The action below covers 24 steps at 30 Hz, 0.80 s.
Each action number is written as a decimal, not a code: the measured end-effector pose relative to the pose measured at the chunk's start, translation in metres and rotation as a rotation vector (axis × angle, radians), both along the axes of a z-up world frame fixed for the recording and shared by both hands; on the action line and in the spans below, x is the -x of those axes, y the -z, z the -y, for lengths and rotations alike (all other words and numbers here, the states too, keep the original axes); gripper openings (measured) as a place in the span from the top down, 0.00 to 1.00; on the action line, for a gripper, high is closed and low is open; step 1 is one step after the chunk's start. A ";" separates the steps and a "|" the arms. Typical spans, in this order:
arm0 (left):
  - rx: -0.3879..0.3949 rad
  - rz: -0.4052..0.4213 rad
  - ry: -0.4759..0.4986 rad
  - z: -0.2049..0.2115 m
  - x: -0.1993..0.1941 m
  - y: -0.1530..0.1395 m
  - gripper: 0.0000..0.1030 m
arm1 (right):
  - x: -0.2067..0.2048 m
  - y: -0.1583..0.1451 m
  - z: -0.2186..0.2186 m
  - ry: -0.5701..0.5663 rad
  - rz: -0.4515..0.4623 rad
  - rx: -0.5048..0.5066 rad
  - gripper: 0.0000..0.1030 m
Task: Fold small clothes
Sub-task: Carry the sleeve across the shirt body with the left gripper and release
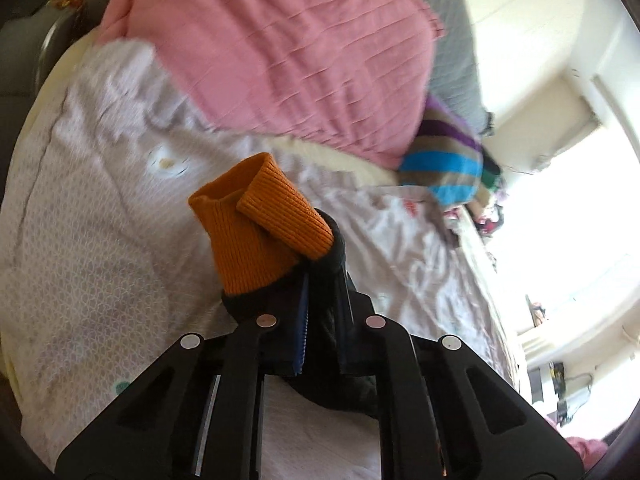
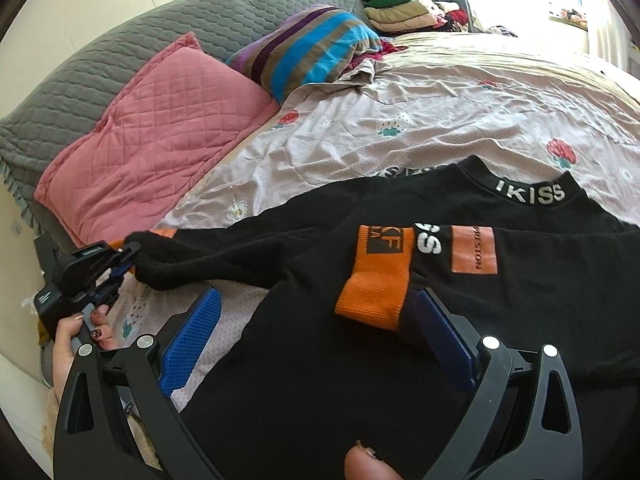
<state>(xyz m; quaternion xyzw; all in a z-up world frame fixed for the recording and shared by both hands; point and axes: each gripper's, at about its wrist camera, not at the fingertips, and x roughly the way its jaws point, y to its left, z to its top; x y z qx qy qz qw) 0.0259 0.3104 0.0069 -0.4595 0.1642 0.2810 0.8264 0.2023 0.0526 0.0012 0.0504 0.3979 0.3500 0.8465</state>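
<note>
Bedroom, bed point(image 2: 420, 132) with printed sheet, pink pillow point(image 2: 160, 128) and striped pillow point(image 2: 316, 48) at the head; black top point(image 2: 400, 360) lies spread on the sheet. Left tool point(image 1: 320, 276) is clenched on the sleeve end by the orange cuff point(image 1: 256, 220), sleeve lifted slightly off the bed; right tool point(image 2: 316, 336) is released, pads astride the other cuff point(image 2: 376, 280). Knit looks light, limp, stretchy, not slippery; ribbed cuffs and hem are probably the firmest grip points. Collar reads "IKISS"; orange chest patch partly reads "PRESTON"; other lettering partly hidden.
</note>
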 end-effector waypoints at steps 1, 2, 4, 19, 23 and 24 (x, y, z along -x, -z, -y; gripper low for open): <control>-0.028 0.010 0.011 0.005 0.000 -0.006 0.95 | 0.000 0.000 0.004 0.008 -0.002 -0.005 0.06; -0.048 0.016 0.018 0.008 0.000 -0.010 0.95 | 0.001 0.000 0.007 0.014 -0.005 -0.009 0.06; -0.117 0.025 0.034 0.019 -0.001 -0.022 0.95 | 0.001 0.000 0.014 0.031 -0.008 -0.017 0.06; -0.317 0.074 0.280 0.111 -0.031 -0.062 0.95 | -0.003 -0.003 0.083 0.176 -0.040 -0.092 0.06; -0.347 0.068 0.361 0.138 -0.047 -0.064 0.95 | -0.003 -0.004 0.099 0.211 -0.032 -0.088 0.06; -0.356 0.067 0.386 0.146 -0.052 -0.064 0.95 | -0.004 -0.003 0.105 0.224 -0.035 -0.090 0.06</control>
